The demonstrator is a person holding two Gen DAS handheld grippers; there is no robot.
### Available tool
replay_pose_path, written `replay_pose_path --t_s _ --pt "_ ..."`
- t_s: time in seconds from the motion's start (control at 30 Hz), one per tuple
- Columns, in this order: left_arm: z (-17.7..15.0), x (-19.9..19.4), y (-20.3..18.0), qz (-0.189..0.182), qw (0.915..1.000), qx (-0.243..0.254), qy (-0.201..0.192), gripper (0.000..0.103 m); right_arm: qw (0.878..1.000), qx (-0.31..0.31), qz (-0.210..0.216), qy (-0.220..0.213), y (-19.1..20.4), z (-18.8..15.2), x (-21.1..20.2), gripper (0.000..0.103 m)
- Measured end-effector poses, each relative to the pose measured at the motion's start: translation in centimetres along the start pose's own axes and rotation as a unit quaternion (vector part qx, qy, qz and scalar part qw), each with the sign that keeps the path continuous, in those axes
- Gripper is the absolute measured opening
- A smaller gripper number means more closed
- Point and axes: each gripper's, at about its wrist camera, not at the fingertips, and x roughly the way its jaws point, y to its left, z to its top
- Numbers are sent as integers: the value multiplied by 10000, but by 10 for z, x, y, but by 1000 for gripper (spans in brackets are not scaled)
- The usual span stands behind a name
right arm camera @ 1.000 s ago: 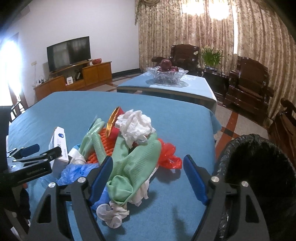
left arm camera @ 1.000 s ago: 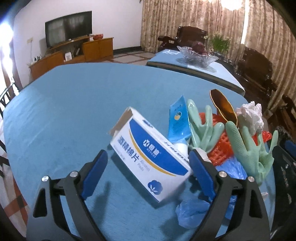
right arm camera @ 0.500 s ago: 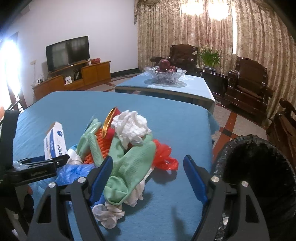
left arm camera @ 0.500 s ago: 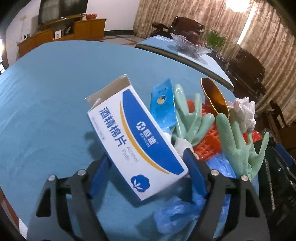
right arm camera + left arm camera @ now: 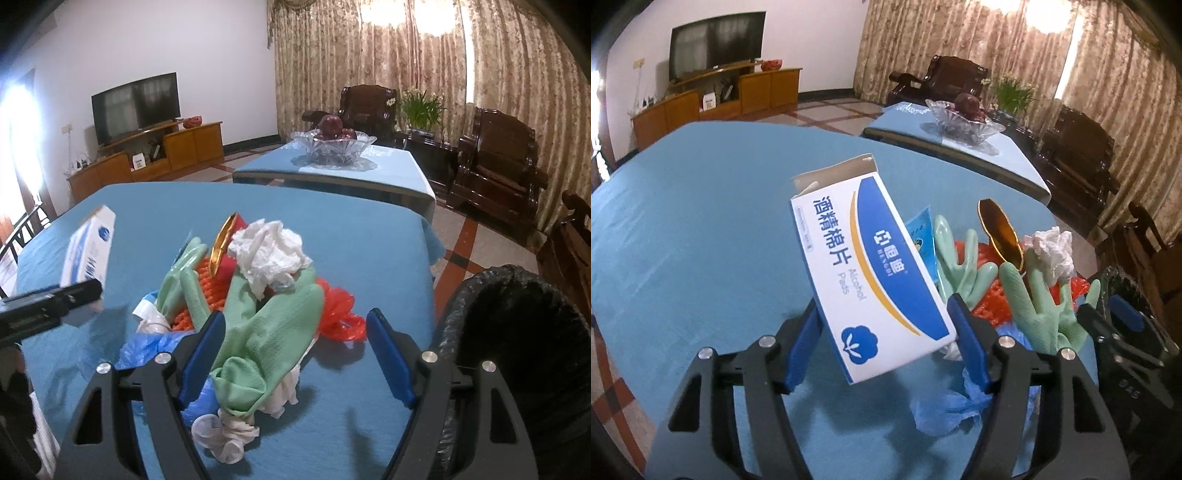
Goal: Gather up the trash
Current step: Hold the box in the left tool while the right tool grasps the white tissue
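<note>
Blue-and-white cardboard, the alcohol-pad box (image 5: 871, 266) sits tilted between the blue pads of the left hand-held gripper (image 5: 882, 343), its open flap pointing away from the camera and its lower end clear of the desk (image 5: 683, 236). The jaws are closing on its two long sides, so the grip looks chosen to carry it off lengthwise, probably toward the black-lined bin (image 5: 517, 332) that stands just off the desk's right edge.

The right hand-held gripper (image 5: 295, 354) hovers with its jaws wide apart and nothing clamped; the green rubber glove (image 5: 266, 332) lies under and between them, seemingly the next pick.

The rest of the trash is heaped beside the box: a second green glove (image 5: 956, 258), a crumpled white tissue (image 5: 269, 254), a red plastic bag (image 5: 340, 314), an orange mesh piece (image 5: 207, 291), a gold foil strip (image 5: 1001, 236), blue plastic film (image 5: 956, 406). That pile and the right gripper lie between the box and the bin, so the carry must likely pass over them.
</note>
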Motion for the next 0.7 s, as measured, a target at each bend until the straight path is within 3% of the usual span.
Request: replay_pose_path --t_s 0.27,0.5,0.63,0.7 --pt "2 -7 -4 29 9999 87 -131 64 9999 -52 44 -152 2 14 0 76" --pt "18 5 -5 4 9994 158 -295 62 9998 -113 43 -177 8 36 28 72" --pt "24 14 -1 18 9997 215 -141 63 10000 -45 44 -63 9 37 40 72" --pt "21 19 6 -38 9999 96 126 64 10000 -24 69 -57 8 37 39 72"
